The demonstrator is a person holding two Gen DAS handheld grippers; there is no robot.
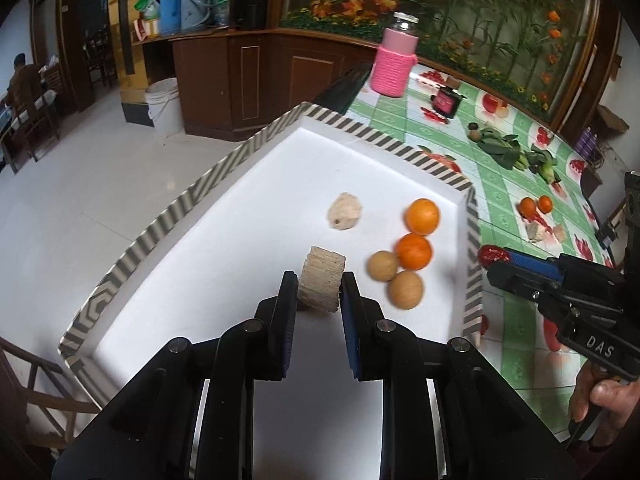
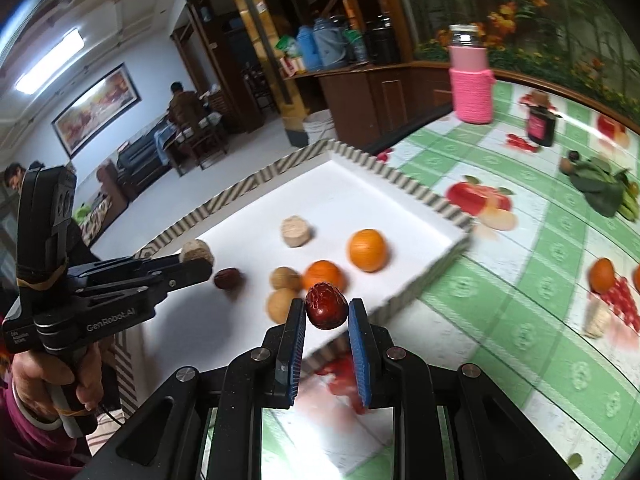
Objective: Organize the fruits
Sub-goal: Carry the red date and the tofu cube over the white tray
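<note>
We grip a sugarcane chunk (image 1: 321, 280) in the left gripper (image 1: 319, 294), stiff, fibrous, squeezed across its sides; right gripper (image 2: 326, 312) pinches a wrinkled red date (image 2: 326, 306), light, slippery.

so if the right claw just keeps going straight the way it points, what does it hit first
Probably the two tan round fruits and the orange just inside the tray's near wall. The right claw, shut on a red date, points over that wall, though height is unclear.

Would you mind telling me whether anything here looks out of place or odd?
Mostly tidy, but leafy greens lie loose on the tablecloth, and two small oranges and some pale pieces still sit outside the tray. Nothing looks spilled or damaged.
</note>
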